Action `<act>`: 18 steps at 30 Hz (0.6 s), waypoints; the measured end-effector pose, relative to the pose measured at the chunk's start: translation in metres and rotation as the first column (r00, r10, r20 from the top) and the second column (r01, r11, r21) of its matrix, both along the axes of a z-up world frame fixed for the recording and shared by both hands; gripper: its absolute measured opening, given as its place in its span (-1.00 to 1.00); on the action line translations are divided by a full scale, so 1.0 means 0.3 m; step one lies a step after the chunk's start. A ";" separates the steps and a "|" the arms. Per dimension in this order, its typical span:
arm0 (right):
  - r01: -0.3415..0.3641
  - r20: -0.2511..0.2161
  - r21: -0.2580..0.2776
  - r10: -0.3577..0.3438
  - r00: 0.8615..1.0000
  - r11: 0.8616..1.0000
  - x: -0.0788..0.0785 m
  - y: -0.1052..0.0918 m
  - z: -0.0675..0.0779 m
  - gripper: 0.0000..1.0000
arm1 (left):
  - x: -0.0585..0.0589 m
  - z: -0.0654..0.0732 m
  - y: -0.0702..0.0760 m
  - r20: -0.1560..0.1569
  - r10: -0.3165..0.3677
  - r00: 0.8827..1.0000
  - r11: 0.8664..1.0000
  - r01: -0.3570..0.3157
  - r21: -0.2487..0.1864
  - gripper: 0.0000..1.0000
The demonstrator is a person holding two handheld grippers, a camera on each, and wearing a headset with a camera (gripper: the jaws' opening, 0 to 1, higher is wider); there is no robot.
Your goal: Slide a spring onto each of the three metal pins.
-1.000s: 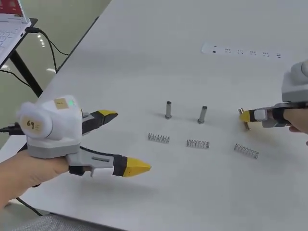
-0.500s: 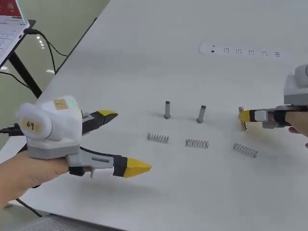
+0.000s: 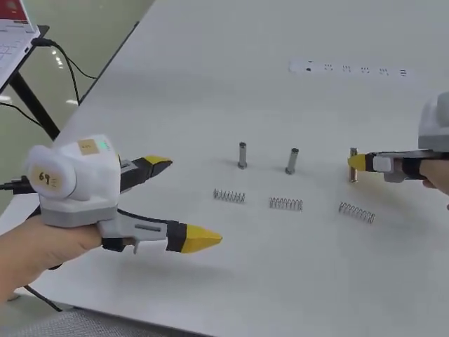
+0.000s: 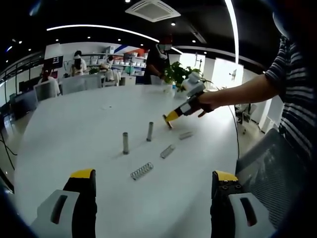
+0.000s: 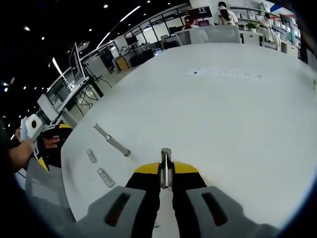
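The right-hand pin [image 3: 353,166], leaning a second ago, now stands upright, and the right tongs [image 3: 356,163] that grip it sit a touch higher. The rest of the layout is as it was.

Nearest me, the left tongs [image 3: 193,201] hang over the near part of the white desk [image 3: 210,84], spread wide with nothing between them. The left gripper view looks out between their yellow tips [image 4: 153,174] at the whole row of work.

Beyond them three springs lie on their sides in a line: the left spring [image 3: 229,196], the middle spring [image 3: 285,203] and the right spring [image 3: 356,212]. Each lies just in front of its pin, and none is threaded on.

Behind the springs, the left pin [image 3: 242,155] and the middle pin [image 3: 292,161] stand upright and untouched.

At the right end of the row the right tongs are closed narrowly on the right-hand pin. In the right gripper view its top [image 5: 165,166] rises just past the yellow tips [image 5: 166,171].

Farther back a white power strip [image 3: 347,69] lies flat on the desk. At far left, a laptop [image 3: 10,28] sits on a stand off the desk's edge.
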State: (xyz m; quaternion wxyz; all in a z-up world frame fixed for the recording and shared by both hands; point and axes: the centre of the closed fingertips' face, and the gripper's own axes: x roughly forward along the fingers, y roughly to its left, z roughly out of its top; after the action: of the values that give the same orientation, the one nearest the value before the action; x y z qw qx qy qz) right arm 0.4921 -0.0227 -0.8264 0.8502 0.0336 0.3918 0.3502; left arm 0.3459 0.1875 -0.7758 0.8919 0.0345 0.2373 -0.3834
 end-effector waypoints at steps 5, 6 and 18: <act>-0.013 0.026 -0.005 0.013 1.000 1.000 -0.010 -0.001 0.008 -0.90 | 0.002 0.001 -0.007 0.002 0.002 1.000 1.000 -0.002 -0.007 0.89; -0.014 0.031 -0.006 0.014 0.999 1.000 -0.012 -0.003 0.009 -0.90 | 0.001 0.003 -0.008 0.003 0.001 1.000 1.000 -0.001 -0.008 0.89; -0.023 0.070 -0.006 0.024 0.997 1.000 -0.019 -0.009 0.013 -0.90 | -0.001 0.001 -0.005 0.002 0.003 1.000 1.000 -0.003 -0.008 0.89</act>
State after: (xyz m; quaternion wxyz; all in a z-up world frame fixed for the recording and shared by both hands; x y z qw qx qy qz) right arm 0.4866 -0.0256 -0.8226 0.8593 0.0143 0.3629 0.3601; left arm 0.3456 0.1860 -0.7755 0.8928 0.0310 0.2349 -0.3830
